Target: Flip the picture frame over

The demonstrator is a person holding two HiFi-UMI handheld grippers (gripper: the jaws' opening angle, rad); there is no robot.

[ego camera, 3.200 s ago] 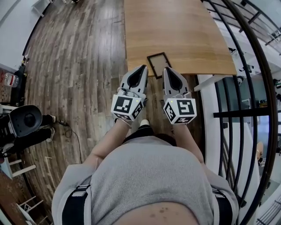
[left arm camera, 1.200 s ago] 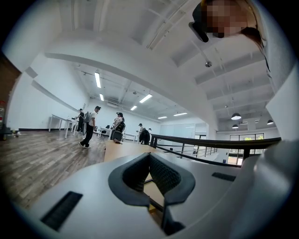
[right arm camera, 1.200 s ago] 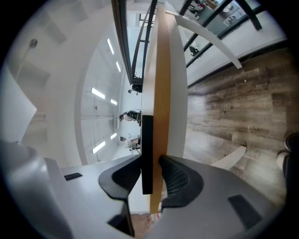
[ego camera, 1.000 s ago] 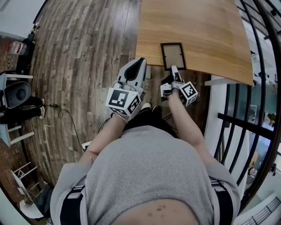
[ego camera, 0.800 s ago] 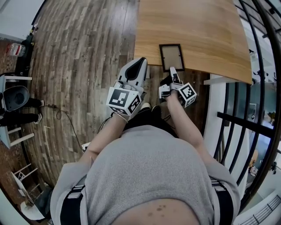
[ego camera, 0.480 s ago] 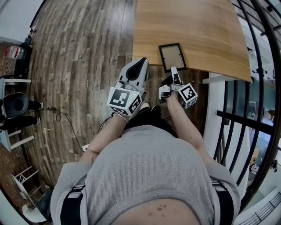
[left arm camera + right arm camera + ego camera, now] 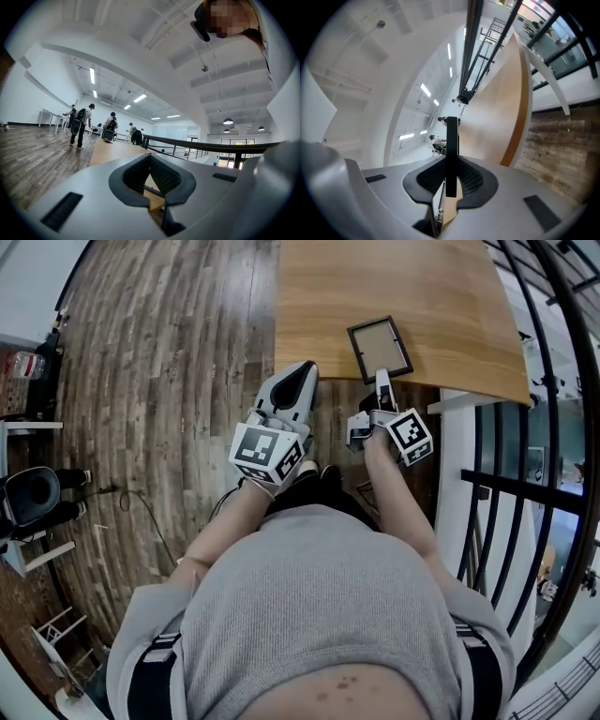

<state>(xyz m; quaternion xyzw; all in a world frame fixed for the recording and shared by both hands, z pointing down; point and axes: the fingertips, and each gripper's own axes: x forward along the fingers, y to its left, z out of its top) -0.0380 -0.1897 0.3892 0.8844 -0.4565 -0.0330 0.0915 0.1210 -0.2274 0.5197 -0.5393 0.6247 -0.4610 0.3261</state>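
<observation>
Now the right gripper [image 7: 382,382], its jaws just closed in, grasps the black picture frame [image 7: 380,348] by its lower edge at upper centre; the left gripper [image 7: 302,376] is clenched, empty.

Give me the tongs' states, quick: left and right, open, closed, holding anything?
Left tongs: closed, holding nothing.
Right tongs: have just been closing, now clamped on the near edge of the black rectangular picture frame.
</observation>
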